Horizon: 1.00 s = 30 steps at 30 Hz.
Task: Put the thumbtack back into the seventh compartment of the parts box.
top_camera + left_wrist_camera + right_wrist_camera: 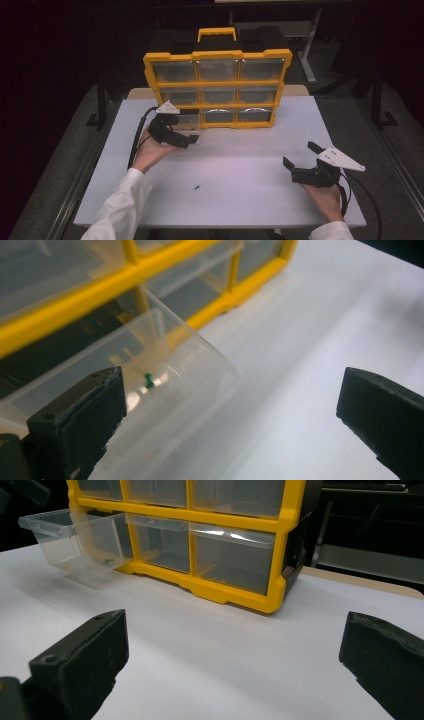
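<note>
Standing pulled out of the yellow-framed drawer cabinet, the clear plastic bottom-left drawer exposes a small green screw inside. The left gripper hangs just beside it, jaws spread and empty, likely having released it. The right gripper rests spread on the white bench, well apart from a small blue piece.

A small blue screw is seen lying loose on the white desk, lower centre of the high view.

Looks like a lab or workshop: plain white table on a grey floor, yellow parts cabinet with clear drawers, dark metal-framed benches behind.
</note>
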Available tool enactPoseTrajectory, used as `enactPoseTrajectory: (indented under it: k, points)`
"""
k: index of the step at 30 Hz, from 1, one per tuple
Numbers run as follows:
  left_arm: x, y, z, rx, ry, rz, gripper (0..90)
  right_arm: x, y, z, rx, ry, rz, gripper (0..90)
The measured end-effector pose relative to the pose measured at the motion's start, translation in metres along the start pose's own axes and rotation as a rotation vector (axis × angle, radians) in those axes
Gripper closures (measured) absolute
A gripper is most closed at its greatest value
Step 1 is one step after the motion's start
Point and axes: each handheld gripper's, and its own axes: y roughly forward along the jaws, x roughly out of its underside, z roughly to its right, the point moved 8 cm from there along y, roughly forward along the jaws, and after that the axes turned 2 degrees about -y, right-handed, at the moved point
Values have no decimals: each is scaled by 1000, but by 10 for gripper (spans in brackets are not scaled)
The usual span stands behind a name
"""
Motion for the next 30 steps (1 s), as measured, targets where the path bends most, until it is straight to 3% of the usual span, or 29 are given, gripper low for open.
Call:
enactPoseTrajectory:
  k: [6,12,30]
  points:
    - [13,-2,17,35,10,3,0,0,0,-1,-1,0,-2,0]
    - [24,-1,27,45,28,-16,0,0,0,-1,-1,-1,-2,0]
    - [62,3,48,102,-31,-53,9,1,0,-1,-3,-1,-4,0]
